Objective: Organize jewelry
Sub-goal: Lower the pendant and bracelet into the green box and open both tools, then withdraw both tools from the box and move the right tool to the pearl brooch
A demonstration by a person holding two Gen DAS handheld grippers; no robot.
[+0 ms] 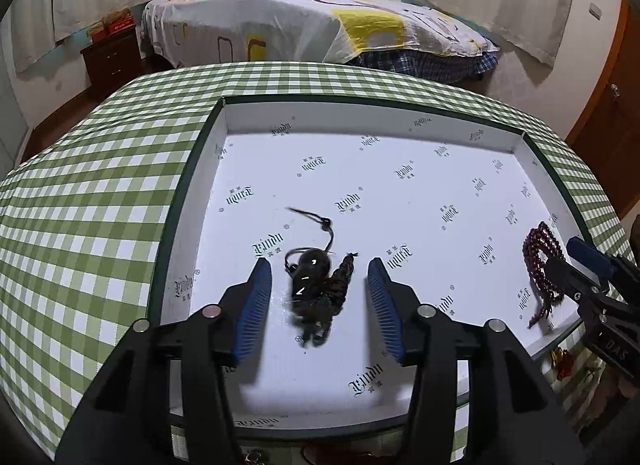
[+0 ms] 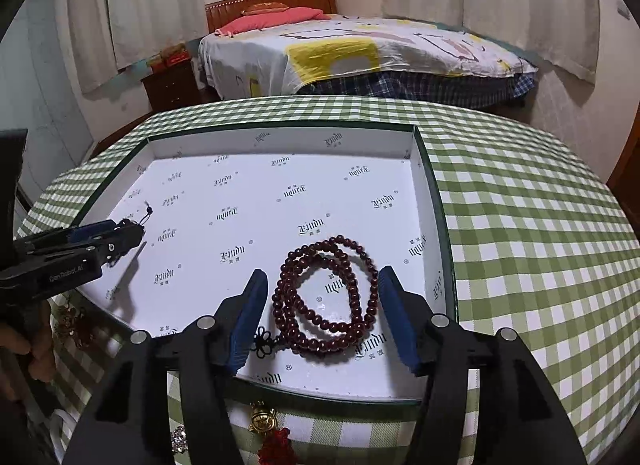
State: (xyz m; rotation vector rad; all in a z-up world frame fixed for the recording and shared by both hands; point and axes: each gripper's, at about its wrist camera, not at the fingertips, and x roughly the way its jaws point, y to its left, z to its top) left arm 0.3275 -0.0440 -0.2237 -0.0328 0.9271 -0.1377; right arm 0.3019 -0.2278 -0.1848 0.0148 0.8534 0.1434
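Note:
A shallow white-lined box (image 1: 216, 125) with a dark green rim sits on the green checked tablecloth. On its floor lies a dark pendant (image 1: 316, 289) with a black cord and tassel, between the blue pads of my left gripper (image 1: 319, 265). The jaws stand open and clear of it on both sides. In the right wrist view a coiled string of dark red beads (image 2: 328, 305) with a black knot rests on the box floor (image 2: 436, 193). My right gripper (image 2: 323, 271) straddles the beads, open and not clamped on them. Those beads (image 1: 540, 265) also appear at the right in the left wrist view.
Loose pieces lie on the cloth in front of the box: a gold bell with a red knot (image 2: 262, 421), a sparkly piece (image 2: 179, 439) and a gold-and-red ornament (image 2: 72, 325). A hand (image 2: 36, 345) holds the left gripper. A bed (image 1: 320, 25) and a nightstand (image 1: 112, 61) stand beyond the table.

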